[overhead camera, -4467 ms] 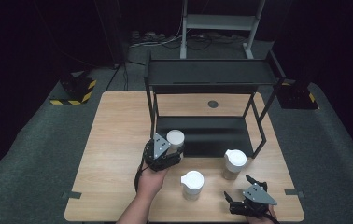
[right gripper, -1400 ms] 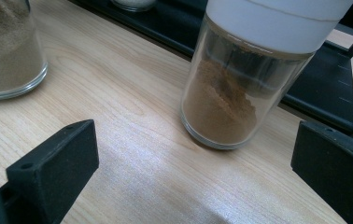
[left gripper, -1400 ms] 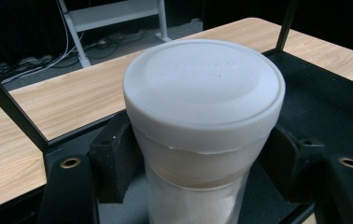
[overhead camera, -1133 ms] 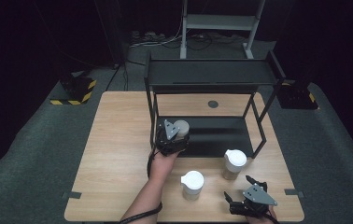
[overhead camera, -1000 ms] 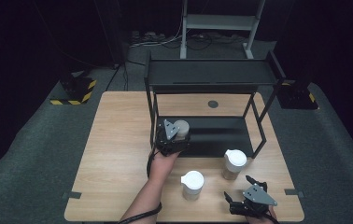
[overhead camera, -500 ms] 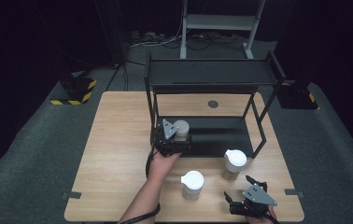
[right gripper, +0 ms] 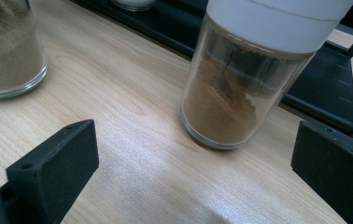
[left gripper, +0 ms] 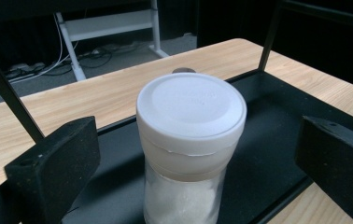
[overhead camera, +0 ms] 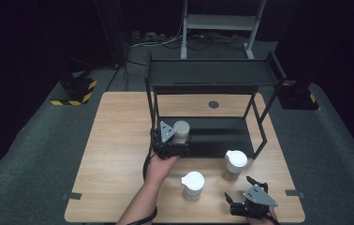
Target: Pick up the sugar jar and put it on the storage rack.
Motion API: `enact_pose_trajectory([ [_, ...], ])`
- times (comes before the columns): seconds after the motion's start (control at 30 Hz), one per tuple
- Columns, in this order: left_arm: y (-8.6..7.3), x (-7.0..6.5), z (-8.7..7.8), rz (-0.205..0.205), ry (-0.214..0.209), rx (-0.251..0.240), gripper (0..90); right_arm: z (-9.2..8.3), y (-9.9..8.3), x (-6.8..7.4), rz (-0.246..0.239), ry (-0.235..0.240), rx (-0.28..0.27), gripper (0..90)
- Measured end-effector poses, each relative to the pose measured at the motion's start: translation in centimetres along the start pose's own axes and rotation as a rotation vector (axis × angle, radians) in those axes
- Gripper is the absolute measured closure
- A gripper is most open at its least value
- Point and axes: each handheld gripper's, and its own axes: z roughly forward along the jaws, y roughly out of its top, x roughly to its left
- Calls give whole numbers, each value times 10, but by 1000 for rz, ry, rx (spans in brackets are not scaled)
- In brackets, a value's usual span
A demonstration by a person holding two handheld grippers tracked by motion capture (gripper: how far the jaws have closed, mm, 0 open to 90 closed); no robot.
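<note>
A clear jar with a white lid (overhead camera: 181, 130) and white powder (left gripper: 191, 140) stands upright on the lower tray of a black shelf rack (overhead camera: 222, 136). My left gripper (overhead camera: 180, 142) (left gripper: 202, 163) is open around it. Its jaws have just been opening, and there is a gap between each pad and the jar. A white-lidded jar of brown powder (overhead camera: 235, 164) (right gripper: 240, 84) stands on the wooden table (overhead camera: 119, 140) in front of the rack. Near the table's front edge, my right gripper (overhead camera: 239, 191) (right gripper: 193, 163) is open, facing that jar and holding nothing.
A third white-lidded jar (overhead camera: 192, 185) (right gripper: 6, 51) stands on the table between the two hands. The rack's top shelf (overhead camera: 210, 74) and its thin black posts (overhead camera: 152, 108) overhang the tray. A round dark grommet (overhead camera: 213, 104) sits at the table's back.
The left gripper carried the white-powder jar from the table's front onto the rack's lower tray. Its jaws then spread and let go. The right gripper stayed put.
</note>
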Motion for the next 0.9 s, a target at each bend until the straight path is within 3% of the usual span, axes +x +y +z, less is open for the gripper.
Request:
enact_pose_trajectory([
  [0.3, 1, 0, -14, 17, -6, -10, 5, 0, 0, 0, 0, -1, 0, 0],
  [0.9, -3, -3, -44, 12, -13, -20, 4, 0, 0, 1, -4, -4, 0, 0],
])
